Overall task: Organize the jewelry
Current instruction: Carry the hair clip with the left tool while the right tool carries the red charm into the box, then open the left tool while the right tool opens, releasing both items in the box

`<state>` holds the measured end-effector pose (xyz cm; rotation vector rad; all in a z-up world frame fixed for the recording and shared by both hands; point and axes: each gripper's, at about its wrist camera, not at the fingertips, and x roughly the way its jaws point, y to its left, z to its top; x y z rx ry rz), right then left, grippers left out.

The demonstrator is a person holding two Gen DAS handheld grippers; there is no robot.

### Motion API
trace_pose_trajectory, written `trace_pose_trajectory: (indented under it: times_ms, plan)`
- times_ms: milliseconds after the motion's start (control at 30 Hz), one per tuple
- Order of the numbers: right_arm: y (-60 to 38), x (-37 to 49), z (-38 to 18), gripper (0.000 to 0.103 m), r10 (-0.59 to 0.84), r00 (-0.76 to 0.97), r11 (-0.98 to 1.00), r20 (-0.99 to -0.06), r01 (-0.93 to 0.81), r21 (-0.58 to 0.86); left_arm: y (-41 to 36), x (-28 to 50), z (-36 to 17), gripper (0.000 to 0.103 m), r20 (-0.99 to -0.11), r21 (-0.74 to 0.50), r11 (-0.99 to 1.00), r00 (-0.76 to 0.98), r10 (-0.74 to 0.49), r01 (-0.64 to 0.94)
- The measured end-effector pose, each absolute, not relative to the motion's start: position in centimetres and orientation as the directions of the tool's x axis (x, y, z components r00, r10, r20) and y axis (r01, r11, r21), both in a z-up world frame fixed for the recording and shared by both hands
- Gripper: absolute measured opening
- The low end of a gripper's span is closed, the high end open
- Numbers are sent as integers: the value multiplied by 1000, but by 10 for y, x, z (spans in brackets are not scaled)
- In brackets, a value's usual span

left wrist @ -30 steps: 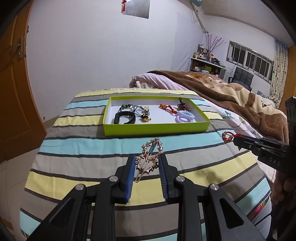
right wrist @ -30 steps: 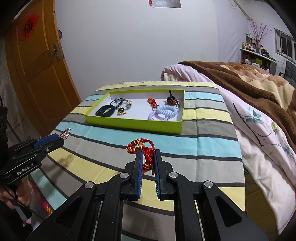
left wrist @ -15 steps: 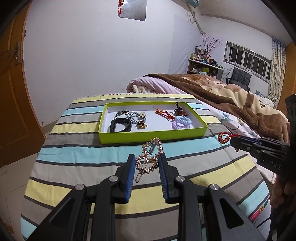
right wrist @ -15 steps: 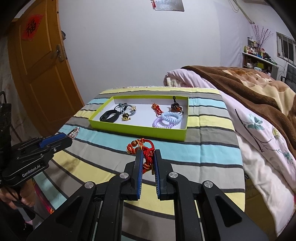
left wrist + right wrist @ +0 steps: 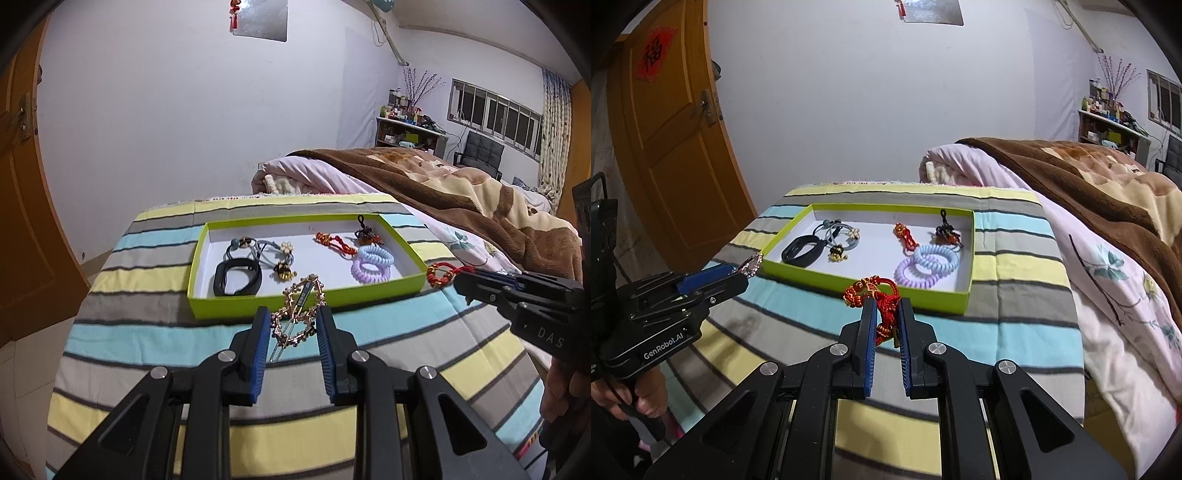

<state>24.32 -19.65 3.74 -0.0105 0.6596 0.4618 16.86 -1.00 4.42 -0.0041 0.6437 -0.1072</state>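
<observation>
Both pieces are in the air and on their way to the green tray (image 5: 306,302), which lies on the striped cloth (image 5: 155,332) of the table. The left gripper (image 5: 291,325) pinches a beaded hair clip (image 5: 299,314) across its width, so its jaws stand fairly wide, pressed on the clip's two sides. The right gripper (image 5: 886,317) has its jaws nearly together, nipping a red knotted bracelet (image 5: 875,295).

To do this step well, I would carry each piece clear over the tray's near wall before letting go, since both now hang just short of that wall. The clip would best go down in the bare white patch at the tray's near middle, between the black band (image 5: 236,277) and the lilac coil tie (image 5: 369,273). The bracelet belongs beside the other red cord (image 5: 905,236) further in. Lower each piece close to the tray's floor, then spread the jaws; a drop from height may bounce the clip out, and the bracelet's loose cord could snag on a pad.

Against a second ago, the tray sits closer to both grippers, its near wall now just behind the clip's tip. Both grips look unchanged.
</observation>
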Motion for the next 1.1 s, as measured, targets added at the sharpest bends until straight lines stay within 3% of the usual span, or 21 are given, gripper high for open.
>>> trace_pose_trajectory:
  times_ms: [433, 1100]
  plan:
    - [-179, 305, 26, 11, 411, 676, 899, -612, -413, 148, -8, 224, 37, 27, -600, -44, 995, 794, -101, 94]
    - [-149, 361, -17, 12, 406, 587, 890, -701, -428, 157, -4, 271, -5, 27, -680, -55, 993, 725, -111, 100]
